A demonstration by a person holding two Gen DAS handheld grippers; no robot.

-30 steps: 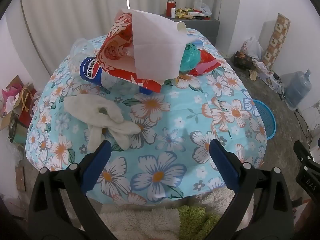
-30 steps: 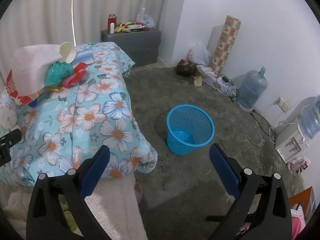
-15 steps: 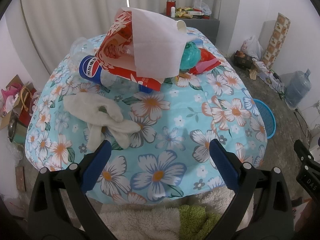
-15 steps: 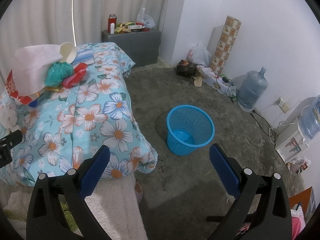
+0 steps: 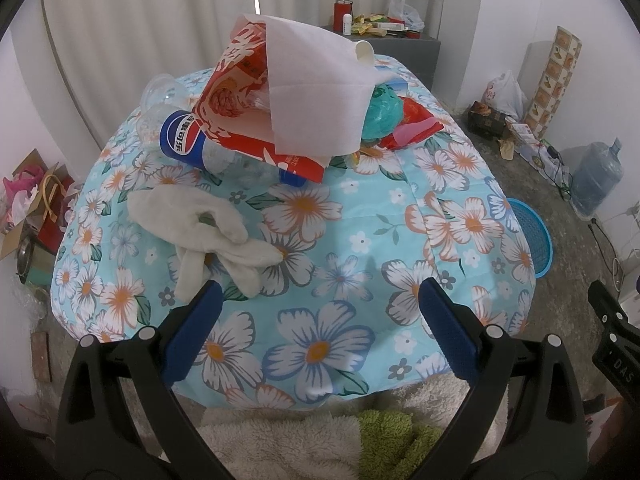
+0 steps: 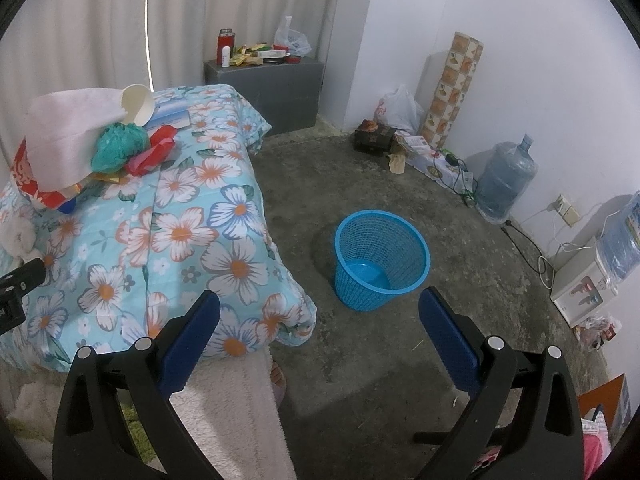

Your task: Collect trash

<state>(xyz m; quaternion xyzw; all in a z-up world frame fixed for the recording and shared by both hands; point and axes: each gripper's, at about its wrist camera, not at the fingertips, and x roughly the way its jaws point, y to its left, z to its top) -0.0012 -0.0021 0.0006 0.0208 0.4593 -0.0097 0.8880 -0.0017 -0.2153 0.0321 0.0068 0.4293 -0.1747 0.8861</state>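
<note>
My left gripper [image 5: 316, 306] is hanging over the near edge of the flowery blanket [image 5: 348, 216], jaws spread wide with nothing between them. Right gripper [image 6: 320, 314] is the same deal, wide open and empty, pointed off to the side at the concrete floor [image 6: 400, 184].

The trash is all heaped toward the far end of the blanket: a red snack bag [image 5: 240, 92] with a big white paper sheet [image 5: 316, 88] draped over it, a plastic bottle with a blue label [image 5: 188, 140] poking out from under the bag on the left, a crumpled teal bag [image 5: 382, 114] and some red wrappers [image 5: 412, 128] on the right, plus a paper cup [image 6: 138, 104] tipped on its side behind the pile. A dirty white cloth [image 5: 200, 228] lies closer to me, just past my left finger [image 5: 196, 332].

The blue basket [image 6: 380, 256] stands upright on the floor beside the bed, a bit apart from the blanket's hanging edge. Nothing in it that I can see.
</note>
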